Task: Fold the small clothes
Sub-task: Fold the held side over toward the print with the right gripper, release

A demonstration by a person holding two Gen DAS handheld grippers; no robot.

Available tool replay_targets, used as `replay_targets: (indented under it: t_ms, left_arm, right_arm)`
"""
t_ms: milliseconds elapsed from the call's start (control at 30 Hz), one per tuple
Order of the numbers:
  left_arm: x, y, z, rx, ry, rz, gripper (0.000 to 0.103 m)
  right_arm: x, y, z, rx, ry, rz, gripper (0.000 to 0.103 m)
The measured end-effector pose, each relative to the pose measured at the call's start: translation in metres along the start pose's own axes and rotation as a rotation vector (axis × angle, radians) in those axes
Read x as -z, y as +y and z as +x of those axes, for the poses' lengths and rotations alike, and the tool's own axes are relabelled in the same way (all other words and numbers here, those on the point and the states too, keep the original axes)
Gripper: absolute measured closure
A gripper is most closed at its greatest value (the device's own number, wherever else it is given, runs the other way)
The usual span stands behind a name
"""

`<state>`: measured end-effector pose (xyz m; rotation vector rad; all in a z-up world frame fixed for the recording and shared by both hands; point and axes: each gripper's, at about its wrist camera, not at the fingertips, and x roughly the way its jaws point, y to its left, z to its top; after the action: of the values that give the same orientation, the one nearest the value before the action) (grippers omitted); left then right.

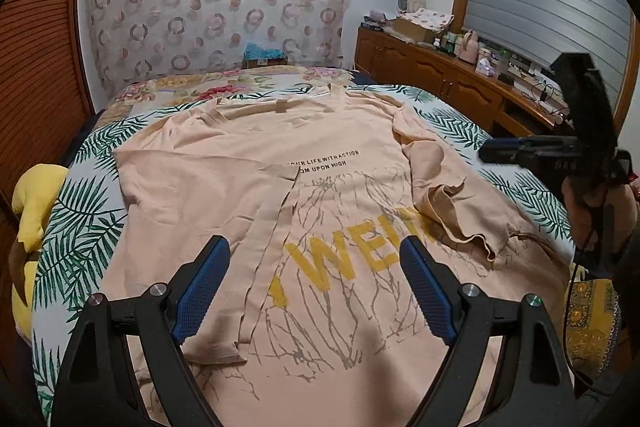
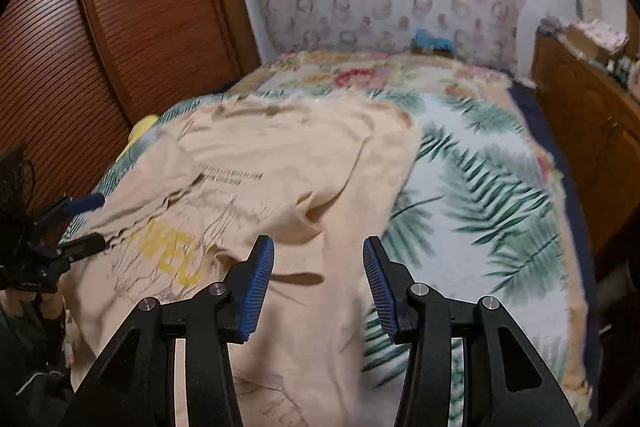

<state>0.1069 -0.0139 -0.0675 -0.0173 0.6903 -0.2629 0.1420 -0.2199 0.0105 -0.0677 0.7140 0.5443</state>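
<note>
A: Left wrist view first. Left gripper (image 1: 314,283) has its jaws wide apart with nothing in them, hovering over the peach T-shirt (image 1: 320,187).

B: Where's the shirt relative to it?

A: Directly below and ahead of the fingertips, spread print-up on the leaf-print bedspread (image 1: 80,227). The left side panel is already folded in; its edge runs just inside the left finger. The right sleeve (image 1: 452,203) lies bunched, ahead and to the right of the right finger.

B: Other gripper visible there?

A: Yes, the right gripper (image 1: 516,151) is far to the right and above the shirt's edge, seen side-on. From here I can't tell its jaws.

B: Right wrist view?

A: Blurry. Right gripper (image 2: 318,267): jaws apart, empty, no cloth between the pads. The shirt's right edge is under and ahead of the left finger, and bare bedspread (image 2: 480,187) is ahead of the right finger. The left gripper (image 2: 86,223) is far to the left, jaws apart.

B: Step in hand?

A: Likely tidying the right-side fold. My advice: regrip that crumpled sleeve at its outer hem, lift it only enough to clear the cloth, lay it flat inward to match the left fold, and keep the edge parallel to the left one. The risk is dragging the body panel and wrinkling the print.
</note>
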Motion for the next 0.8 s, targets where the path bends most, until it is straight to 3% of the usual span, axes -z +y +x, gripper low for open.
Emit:
replay_targets:
  t_ms: [300, 433, 467, 800]
  left_arm:
    - [0.005, 0.002, -0.009, -0.023, -0.011, 0.010, 0.016]
    - [0.007, 0.005, -0.007, -0.026, -0.004, 0.002, 0.016]
    - [0.007, 0.006, -0.007, -0.027, -0.003, 0.000, 0.016]
    - [0.010, 0.015, -0.014, -0.044, -0.014, -0.013, 0.016]
  right_arm:
    - [-0.008, 0.014, 0.053, 0.033, 0.129, -0.060, 0.062]
    - [-0.015, 0.026, 0.059, 0.028, 0.144, -0.098, 0.094]
    - [-0.016, 0.029, 0.061, 0.028, 0.146, -0.116, 0.097]
    - [-0.042, 0.060, 0.058, -0.055, 0.049, -0.200, 0.099]
